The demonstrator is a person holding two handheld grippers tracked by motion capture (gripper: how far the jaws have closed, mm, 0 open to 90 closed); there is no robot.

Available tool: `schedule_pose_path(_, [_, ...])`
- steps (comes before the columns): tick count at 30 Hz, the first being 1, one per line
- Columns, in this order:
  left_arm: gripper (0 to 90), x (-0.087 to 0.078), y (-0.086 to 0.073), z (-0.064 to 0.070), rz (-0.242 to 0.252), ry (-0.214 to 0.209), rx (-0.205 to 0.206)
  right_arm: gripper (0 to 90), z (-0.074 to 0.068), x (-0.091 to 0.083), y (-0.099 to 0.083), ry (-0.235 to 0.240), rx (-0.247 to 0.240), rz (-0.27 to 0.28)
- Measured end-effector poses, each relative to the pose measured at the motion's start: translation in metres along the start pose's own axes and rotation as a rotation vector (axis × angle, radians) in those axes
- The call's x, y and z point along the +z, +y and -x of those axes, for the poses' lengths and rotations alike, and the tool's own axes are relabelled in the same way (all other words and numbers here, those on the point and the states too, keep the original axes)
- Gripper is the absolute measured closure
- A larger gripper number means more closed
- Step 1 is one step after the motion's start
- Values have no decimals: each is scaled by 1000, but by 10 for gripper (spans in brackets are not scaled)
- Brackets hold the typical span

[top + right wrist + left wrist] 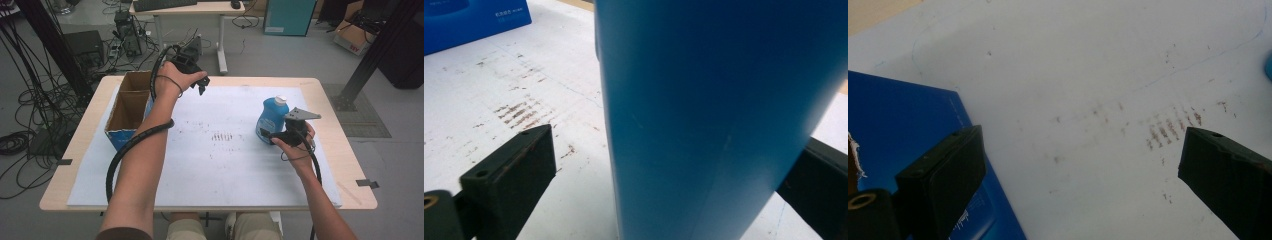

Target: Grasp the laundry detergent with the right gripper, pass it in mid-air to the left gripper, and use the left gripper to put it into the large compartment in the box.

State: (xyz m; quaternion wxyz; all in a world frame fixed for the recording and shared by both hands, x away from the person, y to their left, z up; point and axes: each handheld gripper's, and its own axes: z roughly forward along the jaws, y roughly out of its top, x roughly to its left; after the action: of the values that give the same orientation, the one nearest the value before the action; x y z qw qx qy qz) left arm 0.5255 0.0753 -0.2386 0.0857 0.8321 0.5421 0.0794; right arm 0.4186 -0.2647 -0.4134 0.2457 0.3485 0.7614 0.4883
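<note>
A blue bottle [271, 120] with a white cap stands upright on the right part of the white sheet [225, 165]. My right gripper [265, 134] is open around its lower body. In the right gripper view the bottle [704, 115] stands between the jaws of the right gripper [679, 150]; the left jaw is a gap away from it, and the right jaw is at its far side. My left gripper [202, 82] is held above the table's far left, open, with nothing in it. In its own view the left gripper [1083, 145] looks down on the stained sheet.
An open cardboard box [120, 137] with blue outer sides sits at the table's left, its blue side [898, 115] close to the left jaw. Brown stains [222, 136] mark the sheet's middle. A desk [190, 9] and floor cables [30, 125] lie beyond the table.
</note>
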Motion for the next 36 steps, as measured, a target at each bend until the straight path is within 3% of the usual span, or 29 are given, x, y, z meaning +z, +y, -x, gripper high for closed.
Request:
schedule_pose_path(3, [56,0,0,0,0,-1,-2,53,0,0,0,-1,4,2])
schedule_pose_path(14, [56,-1,-1,-2,-3,3,-2,259,0,1,-2,-13,-13,8])
schedule_pose_path(26, [56,0,-2,-1,0,7,-3,393,2,2,-4,-23,-17,1])
schedule_pose_path(36, [56,-2,-2,-1,-2,8,3,409,2,2,-4,-20,-11,-1])
